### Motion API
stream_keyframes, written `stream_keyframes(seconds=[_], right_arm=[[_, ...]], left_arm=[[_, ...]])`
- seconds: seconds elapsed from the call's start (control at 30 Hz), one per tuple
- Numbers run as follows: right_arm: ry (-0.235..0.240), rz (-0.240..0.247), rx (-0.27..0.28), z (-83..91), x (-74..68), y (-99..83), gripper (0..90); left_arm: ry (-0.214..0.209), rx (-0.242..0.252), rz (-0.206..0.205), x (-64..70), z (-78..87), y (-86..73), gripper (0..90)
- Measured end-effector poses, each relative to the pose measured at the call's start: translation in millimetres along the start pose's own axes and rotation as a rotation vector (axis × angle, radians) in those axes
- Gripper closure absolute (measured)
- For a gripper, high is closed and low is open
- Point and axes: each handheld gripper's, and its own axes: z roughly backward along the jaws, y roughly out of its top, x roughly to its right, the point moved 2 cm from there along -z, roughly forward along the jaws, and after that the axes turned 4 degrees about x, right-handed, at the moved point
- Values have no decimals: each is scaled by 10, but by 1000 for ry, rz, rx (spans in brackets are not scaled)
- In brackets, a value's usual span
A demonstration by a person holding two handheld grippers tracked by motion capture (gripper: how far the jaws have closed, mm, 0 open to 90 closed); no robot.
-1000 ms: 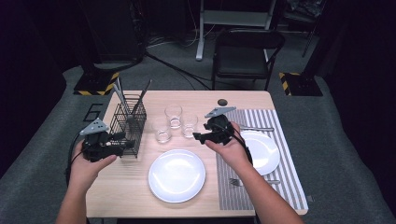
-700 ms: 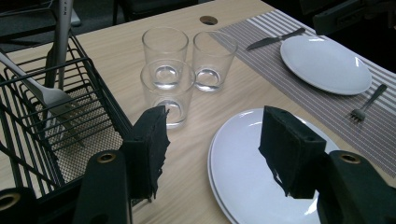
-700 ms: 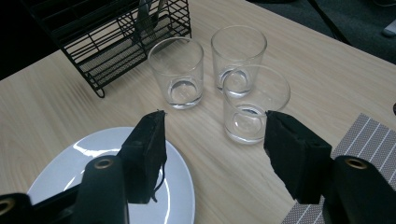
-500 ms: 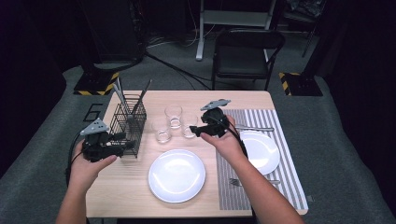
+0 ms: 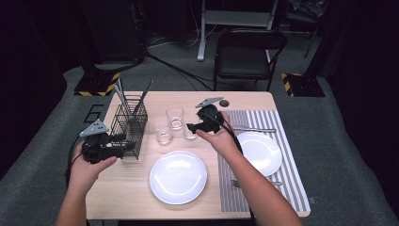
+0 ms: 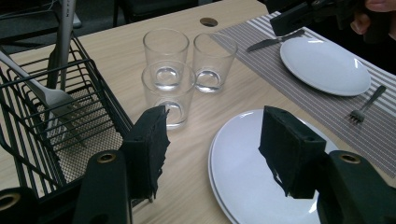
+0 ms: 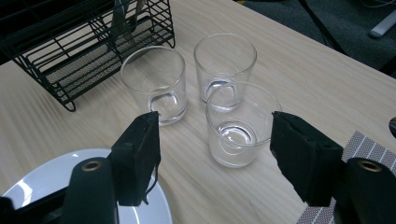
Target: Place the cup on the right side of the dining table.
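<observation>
While the left gripper (image 5: 123, 143) rests spread beside the wire basket (image 5: 129, 123), the right gripper (image 7: 212, 156) — jaws wide — faces the nearest glass (image 7: 239, 125).

Probably a lab studio: black drapes (image 5: 37, 56), floor cables (image 5: 174, 66), hazard-striped stand bases (image 5: 96, 87).

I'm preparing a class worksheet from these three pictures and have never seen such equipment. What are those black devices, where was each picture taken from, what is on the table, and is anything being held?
A person holds a hand-operated two-jaw gripper in each hand: the left gripper and the right gripper. One picture looks down from above the table. The other two come from cameras riding on each gripper, looking along its black jaws. On the table stand a wire basket with cutlery, three glasses, the nearest glass facing the right gripper, a white plate, and a striped mat with another plate, knife and fork. Both grippers are open; nothing is held.
</observation>
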Motion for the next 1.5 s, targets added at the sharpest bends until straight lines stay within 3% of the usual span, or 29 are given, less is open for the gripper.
stream_keyframes(seconds=[0.67, 1.17, 1.5], right_arm=[[-107, -13, -54, -362, 219, 134, 195], [-106, -60, -94, -655, 282, 73, 126], [-98, -100, -111, -794, 279, 41, 11]], left_arm=[[-1, 14, 4, -40, 25, -11, 413], [-7, 17, 18, -67, 52, -24, 413], [-6, 16, 20, -74, 60, -38, 413]])
